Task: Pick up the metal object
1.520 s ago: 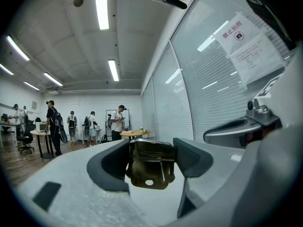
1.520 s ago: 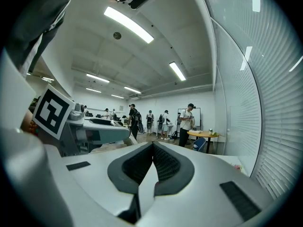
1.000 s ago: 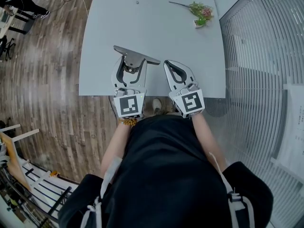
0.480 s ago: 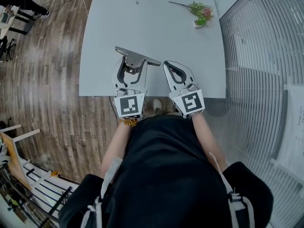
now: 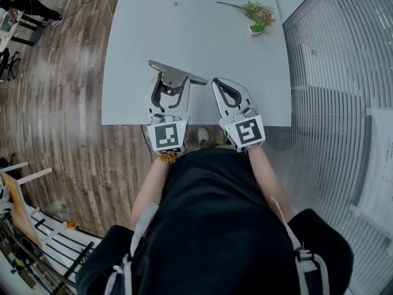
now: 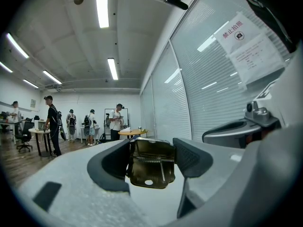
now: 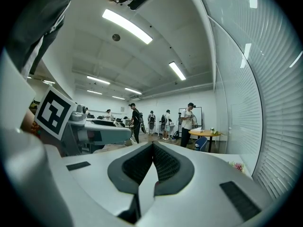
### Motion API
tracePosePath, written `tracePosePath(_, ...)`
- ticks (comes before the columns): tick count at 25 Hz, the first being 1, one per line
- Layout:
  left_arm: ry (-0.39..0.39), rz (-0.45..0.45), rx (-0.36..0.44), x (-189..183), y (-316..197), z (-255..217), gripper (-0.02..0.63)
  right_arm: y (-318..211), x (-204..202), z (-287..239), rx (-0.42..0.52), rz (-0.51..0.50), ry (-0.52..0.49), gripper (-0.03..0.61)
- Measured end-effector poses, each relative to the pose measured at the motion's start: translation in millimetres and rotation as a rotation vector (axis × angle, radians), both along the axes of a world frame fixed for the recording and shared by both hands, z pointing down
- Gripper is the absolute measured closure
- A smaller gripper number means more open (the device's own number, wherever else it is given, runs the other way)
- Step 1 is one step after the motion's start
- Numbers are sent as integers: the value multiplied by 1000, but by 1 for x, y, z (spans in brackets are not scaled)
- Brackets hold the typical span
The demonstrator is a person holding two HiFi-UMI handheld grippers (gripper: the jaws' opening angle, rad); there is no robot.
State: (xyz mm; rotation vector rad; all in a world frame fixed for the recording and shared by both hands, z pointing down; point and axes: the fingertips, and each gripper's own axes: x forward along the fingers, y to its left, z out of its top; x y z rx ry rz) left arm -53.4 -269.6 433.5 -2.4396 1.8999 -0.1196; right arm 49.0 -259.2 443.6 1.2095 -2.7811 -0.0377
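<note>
Nearest to you, your two arms reach out over the near edge of the counter (image 5: 196, 39), side by side and close together. The task's thing is already with your left arm, so there is nothing to reach for. Your left hand-held gripper (image 5: 171, 86) stands spread wide, but not empty: its two dark pads pinch the metal object (image 5: 178, 74) from either side. The piece looks like a folded sheet-metal plate with a small spring across it and a hole near its lower edge. It sits right at the jaw tips, straight ahead of that hand-held gripper and touching both pads. Its long axis runs crosswise to the jaws, from your left to your right and dipping a little toward the right, so both ends stick out past the pads. The right-hand end reaches toward your right hand-held gripper (image 5: 219, 83), which lies just beside it with its jaws pressed together on nothing. I cannot tell whether the piece is clear of the counter; I judge that the coming move is a straight lift with the long axis kept level. Farther off, the counter is bare as far as a sprig of flowers (image 5: 259, 12) at its far right corner, well apart from both hand-held grippers.
</note>
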Motion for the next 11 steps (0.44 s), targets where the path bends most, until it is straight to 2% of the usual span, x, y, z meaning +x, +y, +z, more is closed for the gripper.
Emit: tracePosePath(11, 6, 2, -17, 1, 2, 9, 321, 1, 9, 4, -13, 24, -3, 580)
